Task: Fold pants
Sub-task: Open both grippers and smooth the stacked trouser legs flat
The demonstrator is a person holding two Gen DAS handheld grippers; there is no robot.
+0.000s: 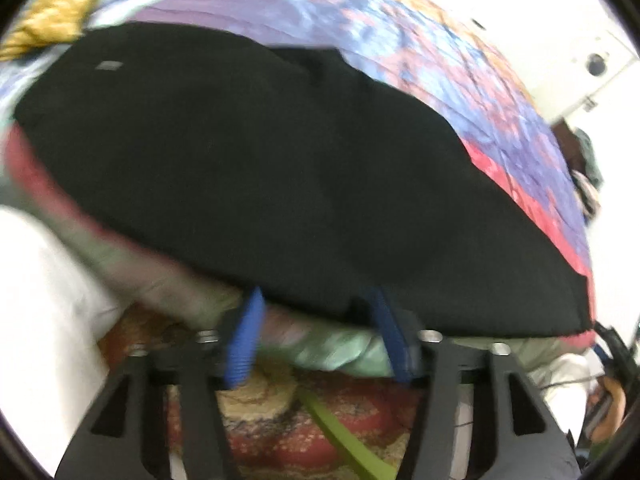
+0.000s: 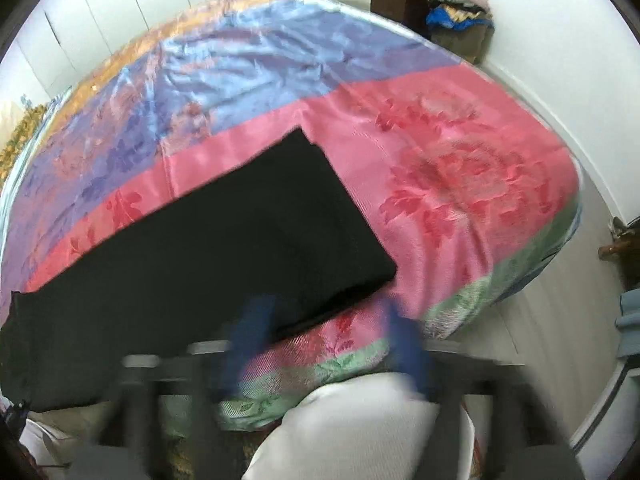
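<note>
A: Start closest in. What are the tools doing?

B: The left gripper (image 1: pixel 316 320) has its blue fingers (image 1: pixel 245 340) spread apart at the near edge of the bed, with nothing between them. One fingertip sits just under the hem of the black pants (image 1: pixel 260 168); whether it touches the cloth I cannot tell.

A: And the other one?

B: The right gripper (image 2: pixel 324 328) is blurred, but its two blue fingers (image 2: pixel 250 332) also stand wide, holding nothing. The left one overlaps the near edge of the pants (image 2: pixel 224 240); the right one is over pink cloth.

A: Where do the pants lie?

B: Flat on the bedspread (image 2: pixel 440 152), along the near side of the bed, in a long dark band. One squared-off end rests on the pink floral stripe.

A: Below the grippers?

B: A patterned red rug (image 1: pixel 312 432) with a green strip (image 1: pixel 340 436) across it.

A: Further back?

B: The bedspread runs from green border through pink to blue and purple, then orange. Beyond it are white cupboard doors (image 2: pixel 120 4) and a pile of folded fabrics (image 2: pixel 460 12) on dark furniture.
</note>
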